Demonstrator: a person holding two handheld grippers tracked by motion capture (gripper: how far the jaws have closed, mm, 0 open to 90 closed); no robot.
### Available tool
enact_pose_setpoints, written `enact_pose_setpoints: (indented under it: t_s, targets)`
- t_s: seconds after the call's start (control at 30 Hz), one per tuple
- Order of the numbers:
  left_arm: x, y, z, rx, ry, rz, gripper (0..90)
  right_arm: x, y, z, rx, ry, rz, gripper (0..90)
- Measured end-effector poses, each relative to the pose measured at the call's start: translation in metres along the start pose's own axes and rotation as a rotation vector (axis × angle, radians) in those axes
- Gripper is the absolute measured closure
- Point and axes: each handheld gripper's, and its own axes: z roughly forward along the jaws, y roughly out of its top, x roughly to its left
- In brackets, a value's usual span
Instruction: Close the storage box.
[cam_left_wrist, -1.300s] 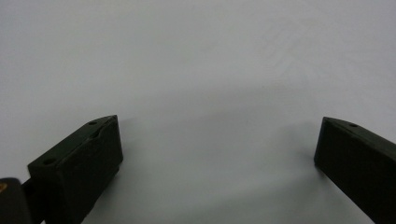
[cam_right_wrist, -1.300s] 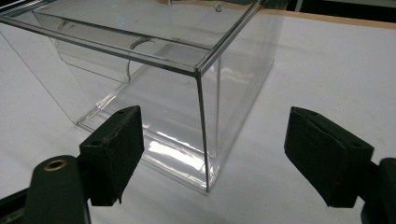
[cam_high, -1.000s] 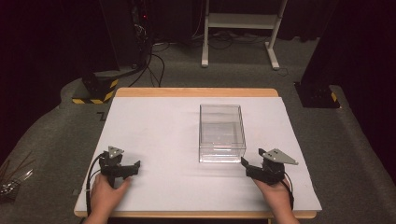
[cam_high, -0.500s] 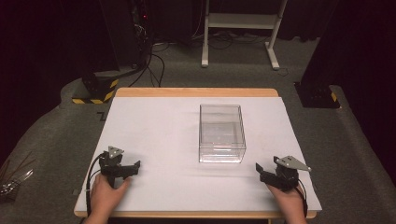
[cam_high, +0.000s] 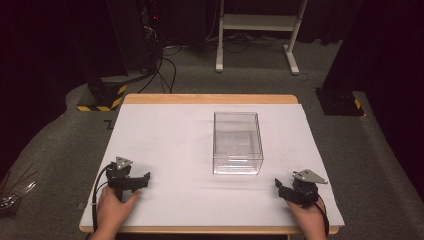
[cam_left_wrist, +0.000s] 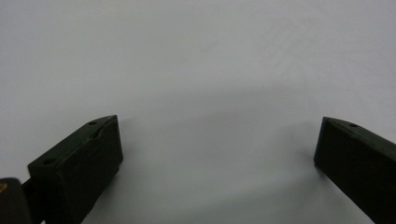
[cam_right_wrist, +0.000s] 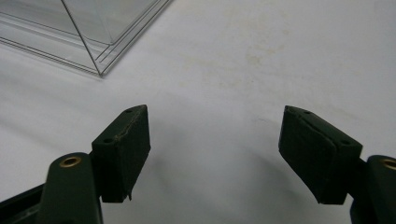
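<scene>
From the high view we locate a clear plastic box (cam_high: 238, 142) at mid-table on the white mat (cam_high: 170, 135), with the left gripper (cam_high: 142, 179) and right gripper (cam_high: 280, 187) resting near the front edge, well apart from it. The gripper views confirm both sets of jaws spread wide and empty; the right gripper view adds the box's near corner.

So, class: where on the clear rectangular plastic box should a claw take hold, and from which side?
Probably one upright wall of the clear rectangular plastic box, taken from above with one jaw inside and one outside. It seems to stand open-topped on the white table cover, and its thin, smooth walls suit a rim pinch; the whole body looks too wide. The right claw, open, is nearer.
</scene>
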Motion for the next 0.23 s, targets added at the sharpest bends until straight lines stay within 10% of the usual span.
enact_pose_setpoints:
  t_s: [0.23]
  targets:
    - [-0.0003, -0.0001, 0.0000, -0.001, 0.000, -0.003, 1.3, -0.0024, -0.0004, -0.0002, -0.005, 0.012, 0.016, 25.1]
